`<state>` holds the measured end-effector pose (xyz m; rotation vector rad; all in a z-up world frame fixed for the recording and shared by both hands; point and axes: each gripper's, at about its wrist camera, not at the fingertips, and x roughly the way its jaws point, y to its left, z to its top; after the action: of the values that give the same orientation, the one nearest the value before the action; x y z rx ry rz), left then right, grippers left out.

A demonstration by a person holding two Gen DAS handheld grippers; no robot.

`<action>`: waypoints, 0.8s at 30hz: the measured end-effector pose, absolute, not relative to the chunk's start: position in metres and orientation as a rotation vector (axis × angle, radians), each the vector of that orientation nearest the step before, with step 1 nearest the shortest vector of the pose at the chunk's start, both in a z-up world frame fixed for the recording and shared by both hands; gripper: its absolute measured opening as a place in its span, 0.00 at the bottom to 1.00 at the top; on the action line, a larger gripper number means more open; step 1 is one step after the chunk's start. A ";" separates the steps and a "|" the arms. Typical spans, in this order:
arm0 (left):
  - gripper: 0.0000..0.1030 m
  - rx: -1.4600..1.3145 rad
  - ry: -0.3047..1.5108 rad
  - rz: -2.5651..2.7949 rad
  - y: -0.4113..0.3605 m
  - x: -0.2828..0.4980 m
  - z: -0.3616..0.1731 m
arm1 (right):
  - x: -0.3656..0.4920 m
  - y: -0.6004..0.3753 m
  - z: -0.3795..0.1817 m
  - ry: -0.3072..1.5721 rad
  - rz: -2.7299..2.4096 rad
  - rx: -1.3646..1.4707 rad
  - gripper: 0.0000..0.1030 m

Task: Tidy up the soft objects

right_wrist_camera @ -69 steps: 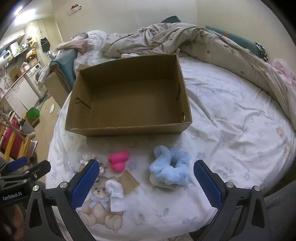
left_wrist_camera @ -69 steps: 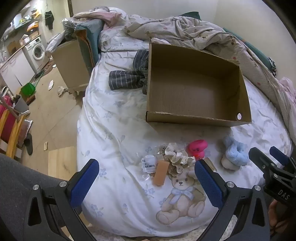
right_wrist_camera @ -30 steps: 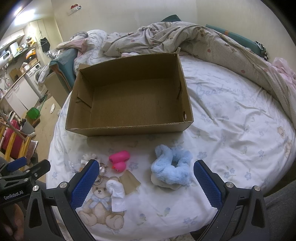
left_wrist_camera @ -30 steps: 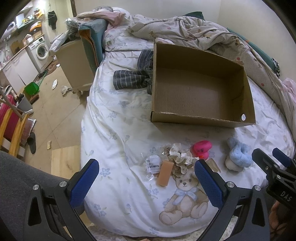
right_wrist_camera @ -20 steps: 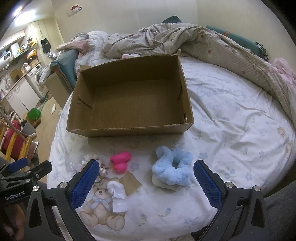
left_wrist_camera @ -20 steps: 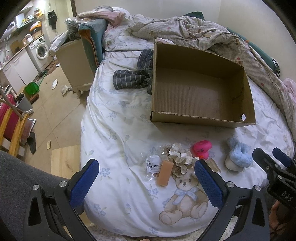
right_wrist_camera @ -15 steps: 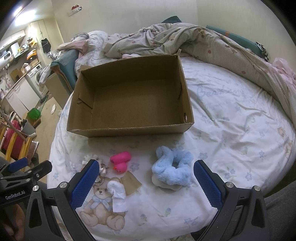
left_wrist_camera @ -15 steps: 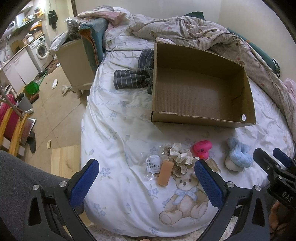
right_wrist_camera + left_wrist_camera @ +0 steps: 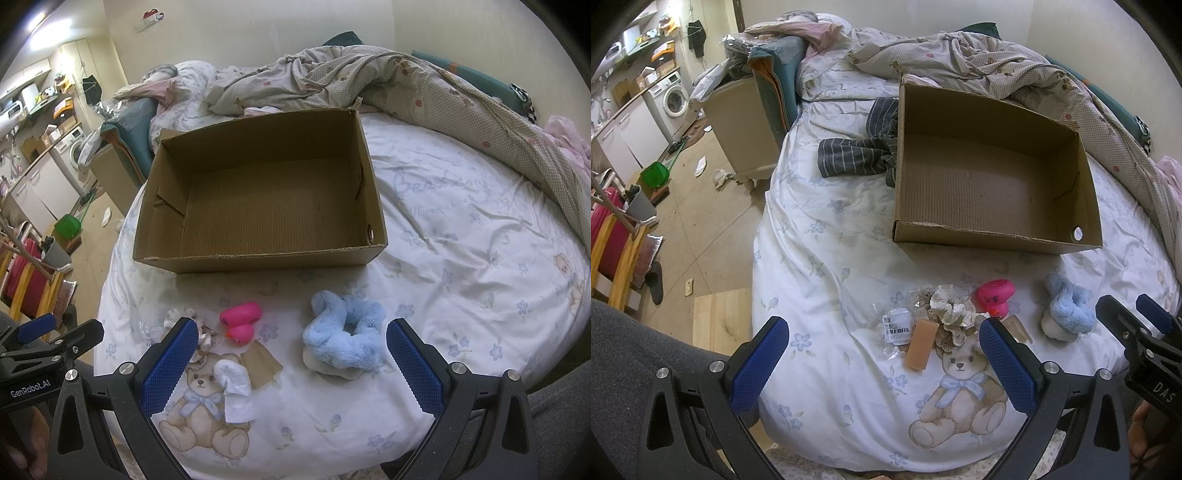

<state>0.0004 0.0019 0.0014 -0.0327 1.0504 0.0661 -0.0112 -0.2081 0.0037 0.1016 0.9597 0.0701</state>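
On a bed spread with a white teddy-bear-print sheet (image 9: 461, 258), an empty open brown cardboard box (image 9: 266, 206) waits beyond a row of small soft things: a fluffy light-blue scrunchie (image 9: 341, 338), a bright pink rubber duck (image 9: 240, 322), a cream ruffled scrunchie (image 9: 951, 314) and a peach-coloured sponge block (image 9: 921, 349). Both the left gripper (image 9: 882, 363) and the right gripper (image 9: 291, 363) hover low over the near edge of the bed, jaws spread wide and holding nothing. The blue scrunchie lies just ahead of the right jaws, slightly right of centre, its long axis running across the gap, so the right hand looks the nearer; nothing is yet in the box
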 end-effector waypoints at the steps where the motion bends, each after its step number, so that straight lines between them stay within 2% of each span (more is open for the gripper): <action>1: 1.00 -0.033 1.051 0.066 0.002 0.000 0.001 | -0.011 -0.208 0.004 0.959 0.070 0.102 1.00; 24: 1.00 -0.016 1.058 0.074 0.002 0.000 -0.005 | -0.011 -0.207 0.003 0.964 0.070 0.099 1.00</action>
<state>-0.0003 0.0021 -0.0050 -0.0162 1.0584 0.0740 -0.0109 -0.2068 0.0029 0.0987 0.9644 0.0700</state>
